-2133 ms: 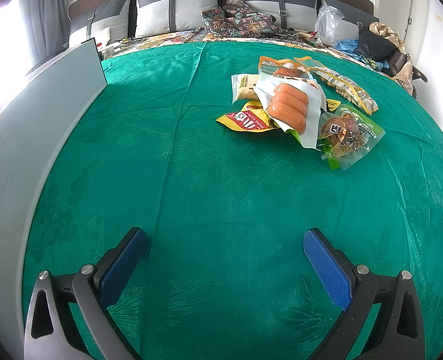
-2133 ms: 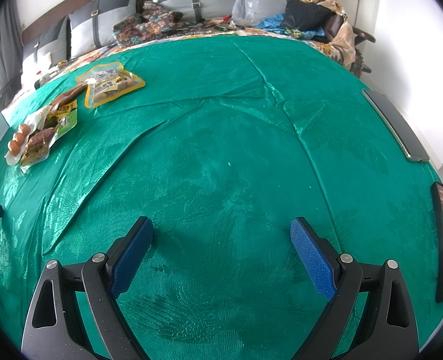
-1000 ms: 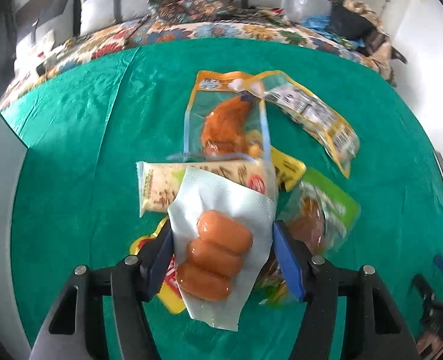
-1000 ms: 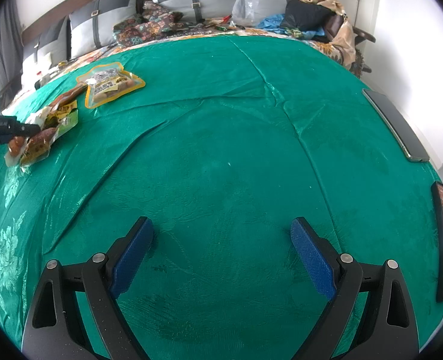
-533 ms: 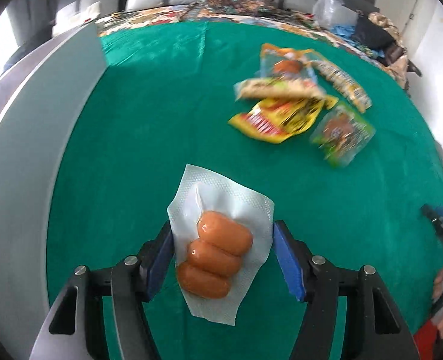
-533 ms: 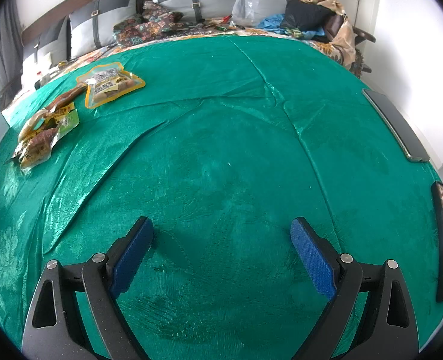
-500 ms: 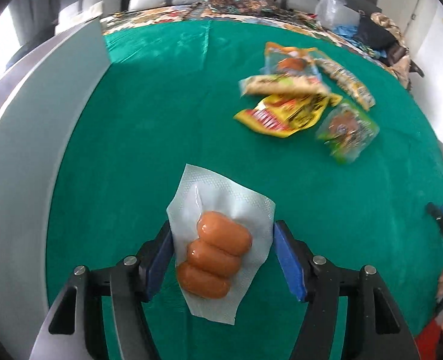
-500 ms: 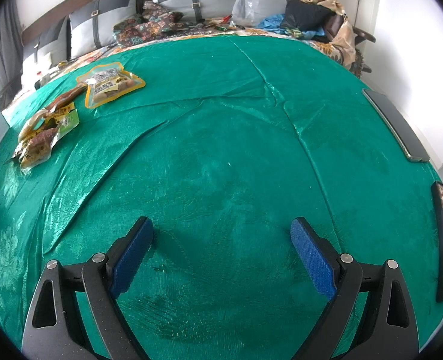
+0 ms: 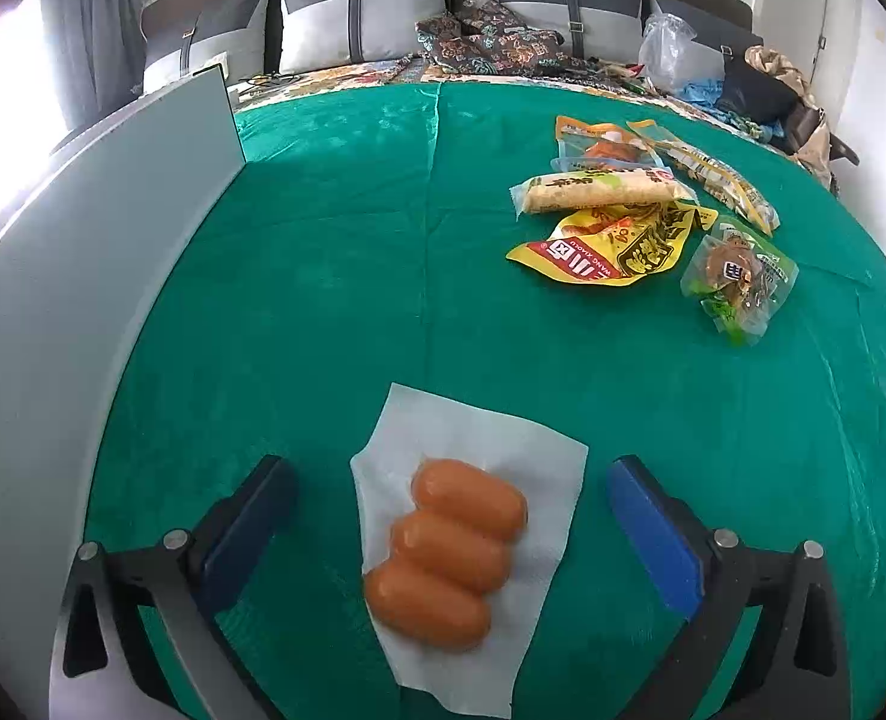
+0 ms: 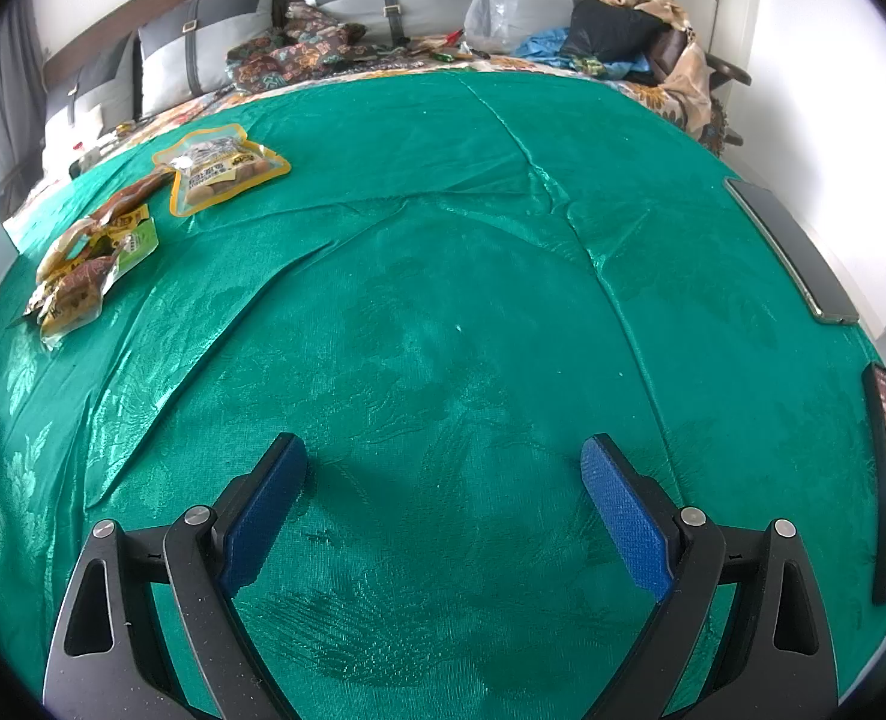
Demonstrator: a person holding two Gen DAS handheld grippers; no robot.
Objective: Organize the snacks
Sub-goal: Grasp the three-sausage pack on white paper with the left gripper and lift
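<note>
Left claw (image 9: 452, 516): jaws opening, spread wide, pads clear of everything.
Sausage pack (image 9: 461, 546): flat on the green cloth (image 9: 323, 300) directly between the left pads, touching neither; its long side runs along the fingers and away from the claw, each sausage lying crosswise.
Key relation: the other snacks lie ahead and to the right of the left claw, well apart from the pack.
Snack pile (image 9: 641, 222): a long pale packet, a yellow pouch and a green pouch, bunched together.
Right claw (image 10: 443, 498): spread wide, empty, over bare cloth.
Nearer hand: the left, by my judgement; for the right claw the pile sits far off to the left.
</note>
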